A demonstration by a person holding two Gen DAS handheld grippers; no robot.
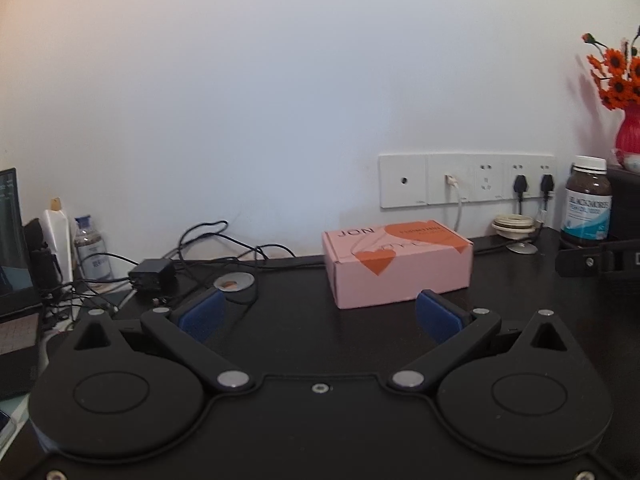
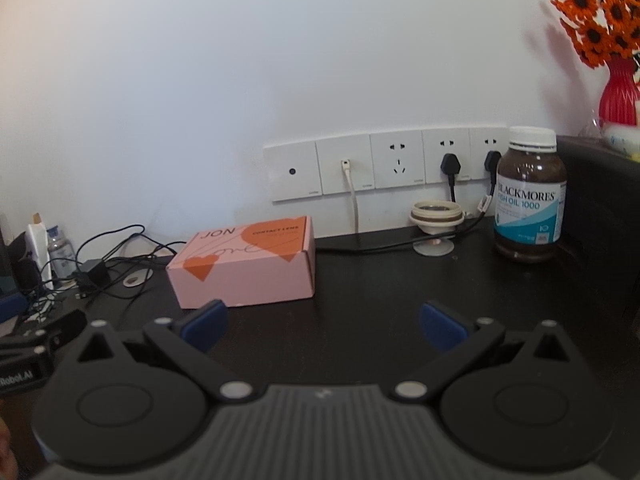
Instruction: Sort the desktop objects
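A pink box with orange hearts [image 1: 396,264] lies on the black desk [image 1: 296,320] near the wall; it also shows in the right wrist view [image 2: 244,264]. A brown fish-oil bottle with a white cap [image 2: 528,196] stands at the right, also in the left wrist view [image 1: 587,202]. My left gripper [image 1: 318,314] is open and empty, just short of the box. My right gripper [image 2: 322,326] is open and empty, with the box ahead to its left and the bottle ahead to its right.
Wall sockets [image 2: 384,166] with plugged cables run behind the desk. A cream ring-shaped holder [image 2: 436,216] sits by the wall. Tangled black cables and an adapter [image 1: 152,274] lie at the left near a small bottle [image 1: 92,248]. A red vase with orange flowers [image 2: 618,96] stands on a black shelf at the right.
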